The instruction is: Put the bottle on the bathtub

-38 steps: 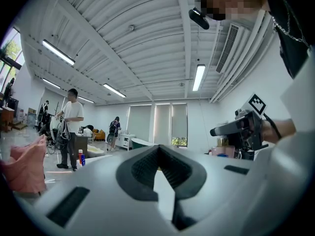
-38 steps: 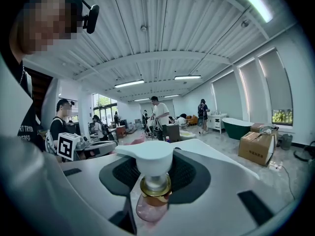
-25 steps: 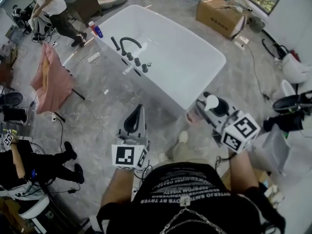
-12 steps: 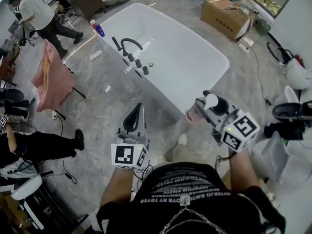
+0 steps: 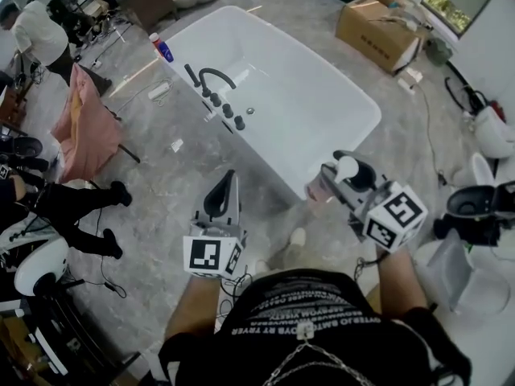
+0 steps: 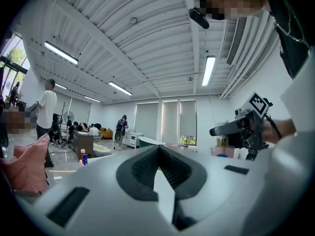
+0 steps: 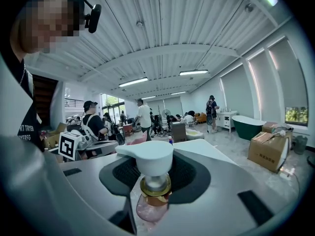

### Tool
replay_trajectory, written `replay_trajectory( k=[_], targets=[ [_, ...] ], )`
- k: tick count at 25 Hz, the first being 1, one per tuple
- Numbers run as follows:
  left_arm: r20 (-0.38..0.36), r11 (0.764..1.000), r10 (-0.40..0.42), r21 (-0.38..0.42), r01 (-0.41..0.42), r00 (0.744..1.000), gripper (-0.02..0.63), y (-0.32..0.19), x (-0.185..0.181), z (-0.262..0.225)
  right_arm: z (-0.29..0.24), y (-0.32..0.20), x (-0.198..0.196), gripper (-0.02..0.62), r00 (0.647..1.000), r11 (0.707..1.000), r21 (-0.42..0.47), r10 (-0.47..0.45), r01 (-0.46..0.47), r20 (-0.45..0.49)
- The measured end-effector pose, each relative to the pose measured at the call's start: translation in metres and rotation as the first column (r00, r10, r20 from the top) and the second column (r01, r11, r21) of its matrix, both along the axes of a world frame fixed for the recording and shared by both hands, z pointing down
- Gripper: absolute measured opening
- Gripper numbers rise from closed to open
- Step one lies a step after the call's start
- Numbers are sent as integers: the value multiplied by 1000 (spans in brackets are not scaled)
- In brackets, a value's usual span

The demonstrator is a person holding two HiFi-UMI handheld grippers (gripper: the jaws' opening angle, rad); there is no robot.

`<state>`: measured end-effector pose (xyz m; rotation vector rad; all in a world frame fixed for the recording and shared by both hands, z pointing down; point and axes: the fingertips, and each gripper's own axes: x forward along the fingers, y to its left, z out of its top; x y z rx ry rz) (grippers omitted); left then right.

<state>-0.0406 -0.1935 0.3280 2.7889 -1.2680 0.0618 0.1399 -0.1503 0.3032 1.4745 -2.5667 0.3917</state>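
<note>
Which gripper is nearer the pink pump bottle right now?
Right. The right gripper has its fingers shut on the pump bottle at the neck. The left gripper is apart from it, off to the bottle's left, shut and empty.

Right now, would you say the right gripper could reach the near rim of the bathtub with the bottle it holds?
Probably yes. The right gripper, shut on the bottle, hangs just beside the near corner of the bathtub, and nothing stands between them in the head view.
</note>
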Motion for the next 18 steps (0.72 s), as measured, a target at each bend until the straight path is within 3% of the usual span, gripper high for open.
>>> replay_trajectory(
  k=[18],
  targets=[
    [-4,993,-117,16,117,993,-5,-39,56,-5,5,-55,51,141,992,992,-7,-126,126,3]
  ],
)
